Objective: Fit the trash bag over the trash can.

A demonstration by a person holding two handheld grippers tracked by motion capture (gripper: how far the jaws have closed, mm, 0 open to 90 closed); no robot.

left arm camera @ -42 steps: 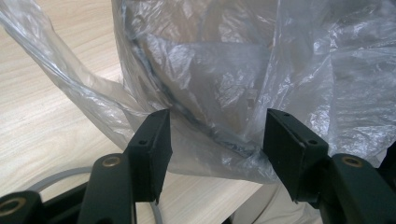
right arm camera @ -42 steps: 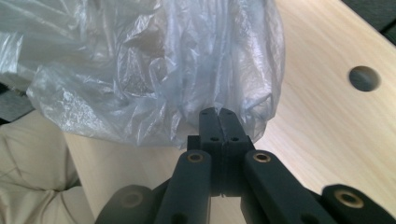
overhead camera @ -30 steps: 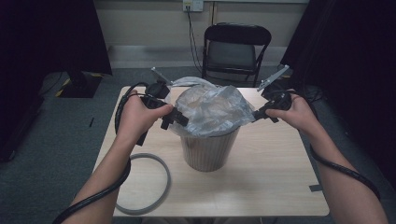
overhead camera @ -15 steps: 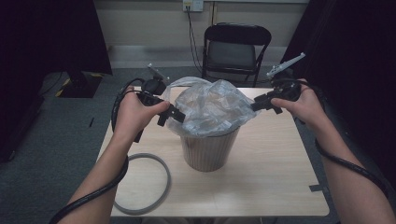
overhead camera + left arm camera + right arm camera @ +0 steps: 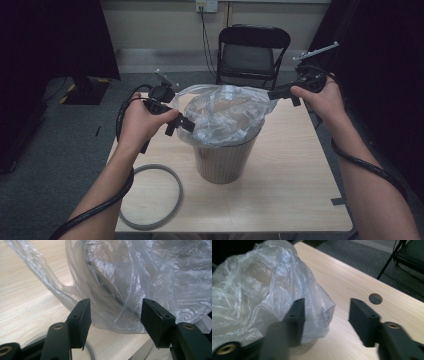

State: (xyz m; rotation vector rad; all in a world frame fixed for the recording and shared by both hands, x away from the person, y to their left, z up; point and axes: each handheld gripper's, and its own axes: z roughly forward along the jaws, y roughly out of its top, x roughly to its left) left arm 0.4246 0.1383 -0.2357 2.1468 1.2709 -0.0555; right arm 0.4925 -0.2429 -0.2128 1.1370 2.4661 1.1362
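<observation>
Both tongs gape, holding nothing: left tongs [image 5: 113, 322] at the plastic bag [image 5: 225, 112], right tongs [image 5: 325, 320] beside it. Grip the bag's edge squarely, then stretch it over the bin [image 5: 222, 160] rim.

A clear plastic bag [image 5: 227, 112] sits crumpled and puffed up over the mouth of a tan ribbed bin [image 5: 222, 159], hiding the bin's rim. The film is thin, wrinkled and glossy, and it bulges above the bin in a loose mound. On one side a fold spills past the bin's edge and trails down toward the tabletop [image 5: 280, 180]. The bin stands upright near the middle of the tabletop, its lower wall bare below the bag.
</observation>
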